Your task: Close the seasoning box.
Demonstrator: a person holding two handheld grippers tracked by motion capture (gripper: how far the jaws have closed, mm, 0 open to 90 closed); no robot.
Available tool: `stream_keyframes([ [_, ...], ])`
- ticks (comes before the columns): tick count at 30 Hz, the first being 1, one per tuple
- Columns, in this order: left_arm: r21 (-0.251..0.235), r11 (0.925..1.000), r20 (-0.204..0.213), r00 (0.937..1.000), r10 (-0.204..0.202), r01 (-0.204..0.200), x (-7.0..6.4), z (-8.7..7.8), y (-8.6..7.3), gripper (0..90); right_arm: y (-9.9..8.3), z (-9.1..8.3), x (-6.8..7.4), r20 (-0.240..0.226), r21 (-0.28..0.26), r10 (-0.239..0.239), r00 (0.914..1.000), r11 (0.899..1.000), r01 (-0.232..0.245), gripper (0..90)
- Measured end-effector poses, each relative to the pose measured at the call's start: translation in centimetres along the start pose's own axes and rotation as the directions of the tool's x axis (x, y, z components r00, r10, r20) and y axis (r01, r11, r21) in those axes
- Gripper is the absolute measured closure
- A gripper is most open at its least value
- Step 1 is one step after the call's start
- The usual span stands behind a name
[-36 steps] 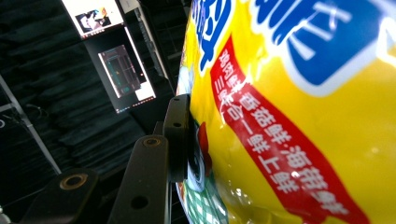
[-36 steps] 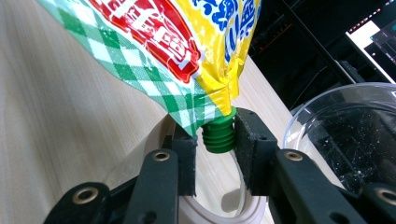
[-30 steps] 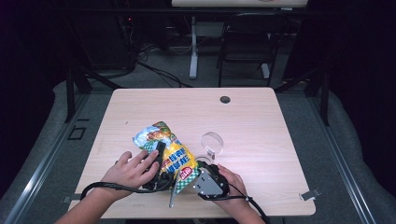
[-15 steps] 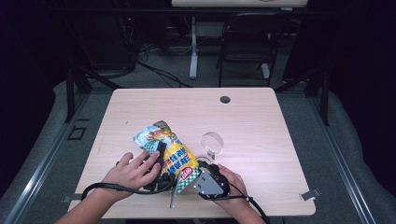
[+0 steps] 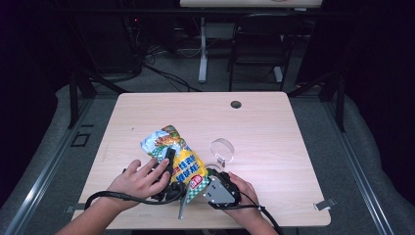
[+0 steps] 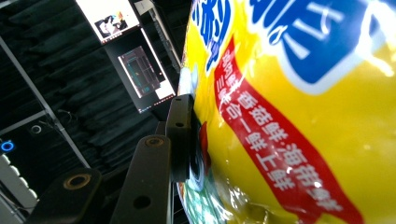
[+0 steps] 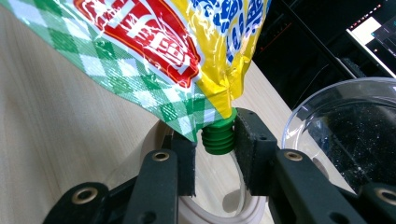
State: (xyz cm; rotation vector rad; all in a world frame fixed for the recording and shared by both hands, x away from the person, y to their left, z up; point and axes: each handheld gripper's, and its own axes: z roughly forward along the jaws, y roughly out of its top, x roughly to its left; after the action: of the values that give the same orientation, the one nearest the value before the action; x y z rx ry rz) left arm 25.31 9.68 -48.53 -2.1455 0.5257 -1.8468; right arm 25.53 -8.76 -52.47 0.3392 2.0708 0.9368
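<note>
A yellow snack-style pouch [image 5: 181, 156] with red and blue print and a green checked edge lies tilted over the table's front middle. My left gripper [image 5: 169, 161] is shut on its side; in the left gripper view one black finger [image 6: 180, 135] presses the pouch [image 6: 303, 116] and the other jaw is hidden behind it. My right gripper [image 5: 205, 180] sits at the pouch's lower corner. In the right gripper view the pouch [image 7: 163, 42] ends in a green threaded spout [image 7: 218, 135], and the right gripper [image 7: 215, 149] is shut on that spout, which points down.
A clear round bowl [image 5: 222, 148] stands just right of the pouch, close to my right gripper [image 7: 345, 130]. A white ring [image 7: 224, 205] lies on the wood under the spout. The light wooden table [image 5: 274, 122] has a dark cable hole [image 5: 236, 104] at the back.
</note>
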Motion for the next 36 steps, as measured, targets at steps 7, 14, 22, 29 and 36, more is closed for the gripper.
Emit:
stream_keyframes([
  [7,0.002,0.9999,-0.006,0.9999,0.014,-0.014,0.18,-0.17,0.13,70.9,-0.06,0.04,-0.03,0.002,-0.001,0.007,1.0000,1.000,-0.007,70.2],
  [14,-0.004,0.9996,-0.003,0.9996,0.029,-0.029,0.25,-0.15,0.19,71.5,-0.08,0.15,0.03,0.000,-0.004,0.018,0.9998,1.000,-0.018,70.2],
  [22,0.000,0.9990,-0.010,0.9989,0.045,-0.045,0.33,-0.25,0.36,71.6,-0.12,0.15,0.15,0.003,0.000,0.010,1.0000,1.000,-0.010,70.2],
  [29,0.007,0.9990,0.009,0.9990,0.045,-0.045,0.40,-0.27,0.52,71.7,-0.19,0.09,0.04,0.000,0.002,0.017,0.9999,1.000,-0.017,70.2],
  [36,0.009,0.9971,0.007,0.9971,0.076,-0.076,0.94,-0.16,0.73,71.8,-0.32,0.05,-0.19,-0.001,-0.002,0.030,0.9995,1.000,-0.030,70.2],
])
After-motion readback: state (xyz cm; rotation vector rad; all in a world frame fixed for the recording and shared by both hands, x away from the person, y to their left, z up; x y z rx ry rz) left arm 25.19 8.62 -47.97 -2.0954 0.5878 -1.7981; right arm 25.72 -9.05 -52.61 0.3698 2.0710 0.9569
